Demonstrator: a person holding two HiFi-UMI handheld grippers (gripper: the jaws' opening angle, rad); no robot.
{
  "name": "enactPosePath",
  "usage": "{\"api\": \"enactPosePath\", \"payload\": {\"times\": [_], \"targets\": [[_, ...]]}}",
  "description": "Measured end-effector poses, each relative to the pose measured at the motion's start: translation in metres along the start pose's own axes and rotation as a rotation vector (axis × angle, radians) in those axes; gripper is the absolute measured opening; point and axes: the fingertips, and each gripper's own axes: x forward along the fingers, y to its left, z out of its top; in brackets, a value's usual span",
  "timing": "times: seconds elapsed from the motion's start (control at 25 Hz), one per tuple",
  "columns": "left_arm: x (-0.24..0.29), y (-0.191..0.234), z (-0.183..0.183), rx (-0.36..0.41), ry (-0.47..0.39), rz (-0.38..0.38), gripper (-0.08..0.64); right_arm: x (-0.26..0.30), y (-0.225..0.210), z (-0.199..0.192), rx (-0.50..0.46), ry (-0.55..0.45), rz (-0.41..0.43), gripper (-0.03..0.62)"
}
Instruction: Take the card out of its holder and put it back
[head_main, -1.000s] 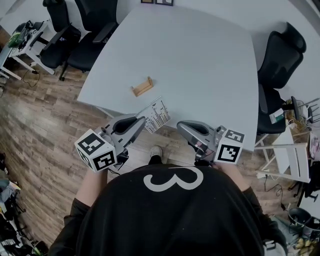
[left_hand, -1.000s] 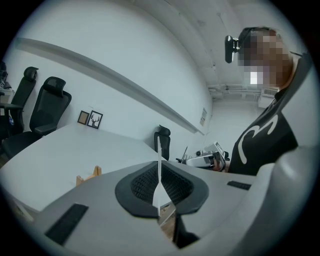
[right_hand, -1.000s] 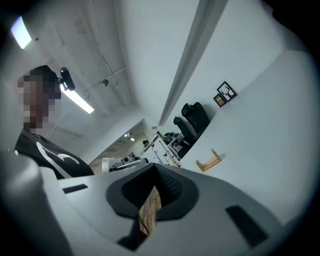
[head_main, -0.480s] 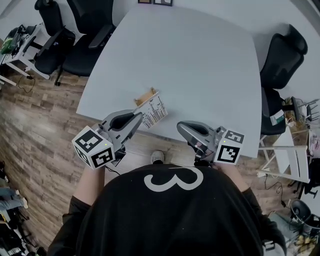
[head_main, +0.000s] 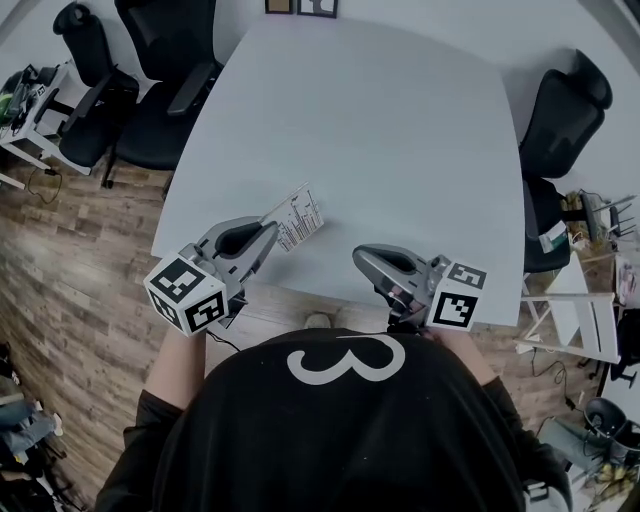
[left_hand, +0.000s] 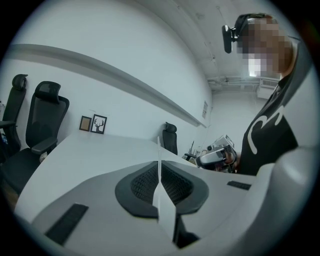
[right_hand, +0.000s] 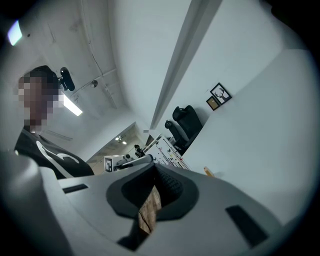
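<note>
My left gripper (head_main: 270, 231) is shut on a white printed card (head_main: 298, 214), held just above the near left part of the white table (head_main: 400, 130). In the left gripper view the card (left_hand: 159, 192) shows edge-on between the closed jaws. The card hides the wooden holder in the head view. In the right gripper view the holder (right_hand: 208, 172) is a small tan piece on the table, close beside the card (right_hand: 167, 150) and the left gripper (right_hand: 125, 161). My right gripper (head_main: 363, 258) hangs shut and empty off the table's near edge.
Black office chairs stand at the far left (head_main: 150, 90) and at the right (head_main: 560, 110) of the table. Two small framed pictures (left_hand: 93, 123) lean on the far wall. Wood floor (head_main: 70, 260) lies to the left, and a white desk (head_main: 590, 310) with clutter stands at the right.
My left gripper has carried the card forward from beyond the table's near edge to over the table, and the card now covers the holder in the head view. The right gripper has stayed put.
</note>
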Motion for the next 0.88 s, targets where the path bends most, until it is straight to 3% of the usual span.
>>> {"api": "enactPosePath", "payload": {"times": [0.48,0.88], "targets": [[0.021,0.053,-0.015,0.115,0.095,0.038,0.025,0.025,-0.025,0.017,0.007,-0.002,-0.021,0.009],[0.032,0.058,-0.025,0.092,0.109,0.015,0.025,0.031,-0.038,0.022,0.022,0.012,-0.038,0.009]]}}
